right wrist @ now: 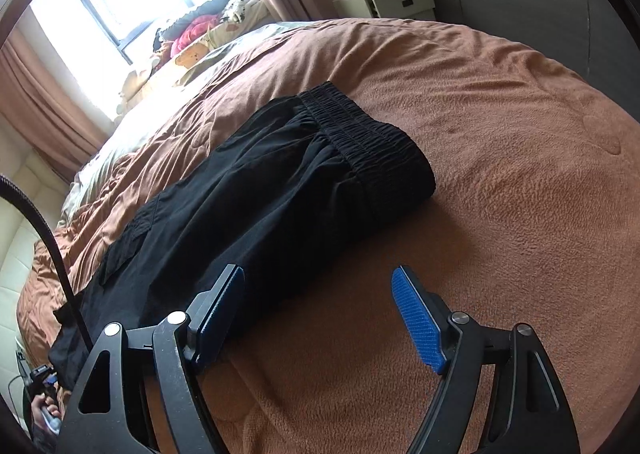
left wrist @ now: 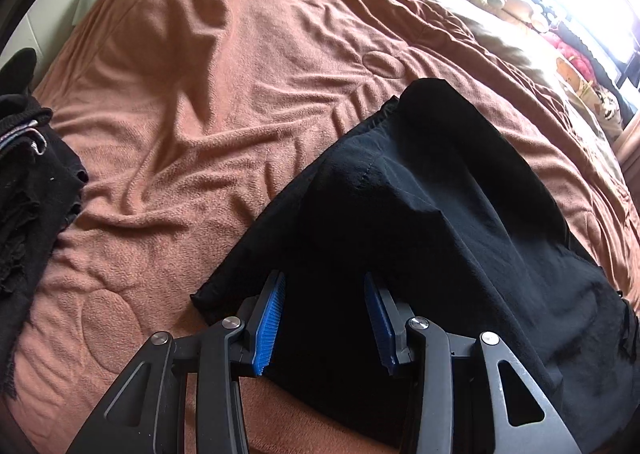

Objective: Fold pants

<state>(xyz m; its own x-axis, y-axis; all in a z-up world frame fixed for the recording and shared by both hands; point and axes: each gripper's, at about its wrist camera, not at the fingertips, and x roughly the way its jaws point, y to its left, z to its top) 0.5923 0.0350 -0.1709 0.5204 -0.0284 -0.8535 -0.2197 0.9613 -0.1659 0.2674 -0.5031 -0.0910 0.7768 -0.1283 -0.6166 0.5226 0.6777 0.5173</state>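
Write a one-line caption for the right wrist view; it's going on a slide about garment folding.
Right gripper open over a brown blanket, beside black pants with an elastic waistband.

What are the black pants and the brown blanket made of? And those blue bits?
The pants look like thin, smooth woven cloth, matte, with a gathered stretchy waistband. The blanket looks like soft fleece: fuzzy, nubbly, with stitched quilting. The blue pads look like rubber or plastic with a fine grid texture; I can't tell which.

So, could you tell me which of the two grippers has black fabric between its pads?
The left gripper: the pants bunch between its blue pads. The right gripper stands open over bare blanket, beside the pants.
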